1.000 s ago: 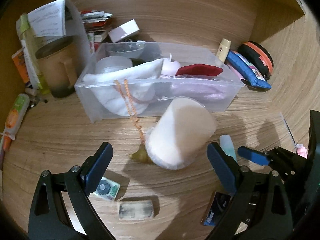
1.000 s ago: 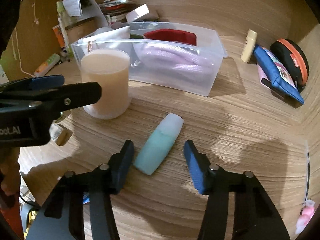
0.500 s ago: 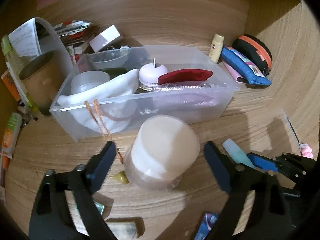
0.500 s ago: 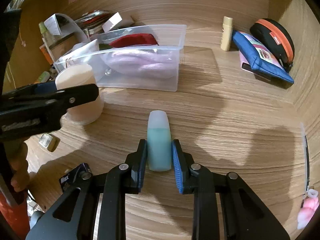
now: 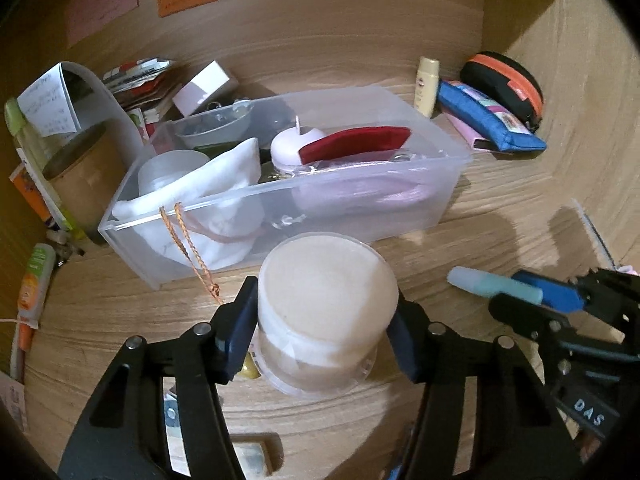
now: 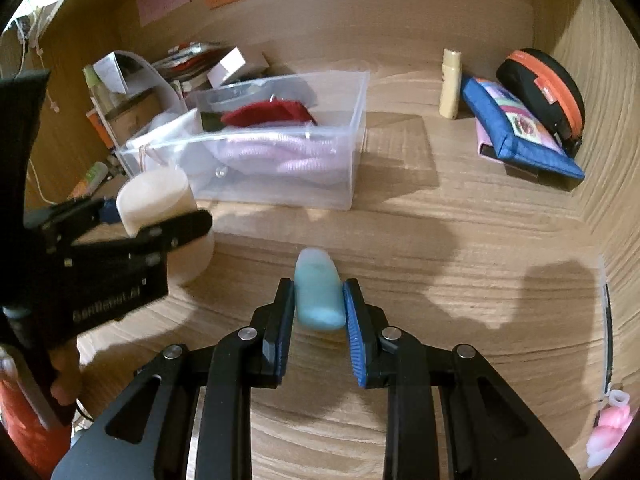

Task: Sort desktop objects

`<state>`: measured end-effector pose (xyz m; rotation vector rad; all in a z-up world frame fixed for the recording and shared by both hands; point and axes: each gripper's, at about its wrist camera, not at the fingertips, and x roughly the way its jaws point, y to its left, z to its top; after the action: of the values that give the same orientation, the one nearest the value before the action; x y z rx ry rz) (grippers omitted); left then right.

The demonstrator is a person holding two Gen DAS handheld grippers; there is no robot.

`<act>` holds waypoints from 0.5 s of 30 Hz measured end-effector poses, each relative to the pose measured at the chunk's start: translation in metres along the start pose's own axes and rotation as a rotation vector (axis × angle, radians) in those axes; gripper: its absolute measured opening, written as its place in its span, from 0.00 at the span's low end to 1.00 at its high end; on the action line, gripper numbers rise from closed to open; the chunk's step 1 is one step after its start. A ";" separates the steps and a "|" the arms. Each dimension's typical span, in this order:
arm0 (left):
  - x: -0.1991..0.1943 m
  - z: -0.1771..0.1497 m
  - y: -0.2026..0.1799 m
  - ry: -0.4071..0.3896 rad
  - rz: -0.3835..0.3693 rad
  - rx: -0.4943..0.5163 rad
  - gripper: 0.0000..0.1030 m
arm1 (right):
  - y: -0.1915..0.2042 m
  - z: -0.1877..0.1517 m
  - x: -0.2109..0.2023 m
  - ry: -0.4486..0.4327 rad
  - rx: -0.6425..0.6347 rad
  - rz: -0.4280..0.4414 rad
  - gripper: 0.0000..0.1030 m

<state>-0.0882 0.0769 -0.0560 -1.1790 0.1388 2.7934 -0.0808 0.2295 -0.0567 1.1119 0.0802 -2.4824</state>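
Note:
My left gripper (image 5: 322,332) is shut on a clear round tub of cotton pads (image 5: 326,304), which stands upright on the wooden desk just in front of the clear plastic bin (image 5: 400,224). My right gripper (image 6: 319,312) is shut on a small teal bottle (image 6: 319,296) with a pale cap, held just above the desk. The bottle also shows in the left wrist view (image 5: 486,282), to the right of the tub. The tub and left gripper show at the left of the right wrist view (image 6: 156,200). The bin (image 6: 344,152) holds a white pouch, a red case and pink cord.
A blue pouch (image 5: 488,120), an orange-and-black case (image 5: 508,80) and a cream bottle (image 5: 426,86) sit at the back right. A brown cup (image 5: 84,176), papers and a white box (image 5: 204,88) crowd the back left. Small packets lie near the front edge. A pink item (image 6: 608,436) lies far right.
My left gripper has closed on the cotton pad tub. My right gripper has closed on the teal bottle and lifted it slightly off the desk.

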 end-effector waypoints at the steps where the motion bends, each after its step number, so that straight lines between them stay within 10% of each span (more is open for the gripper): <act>1: -0.002 0.000 0.000 -0.002 -0.009 -0.002 0.56 | -0.001 0.002 -0.002 -0.006 0.001 -0.001 0.22; 15: -0.027 0.008 -0.007 -0.068 -0.107 -0.041 0.56 | -0.017 0.019 -0.021 -0.070 0.039 -0.009 0.14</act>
<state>-0.0746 0.0829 -0.0315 -1.0643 0.0128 2.7503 -0.0882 0.2487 -0.0305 1.0409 0.0161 -2.5381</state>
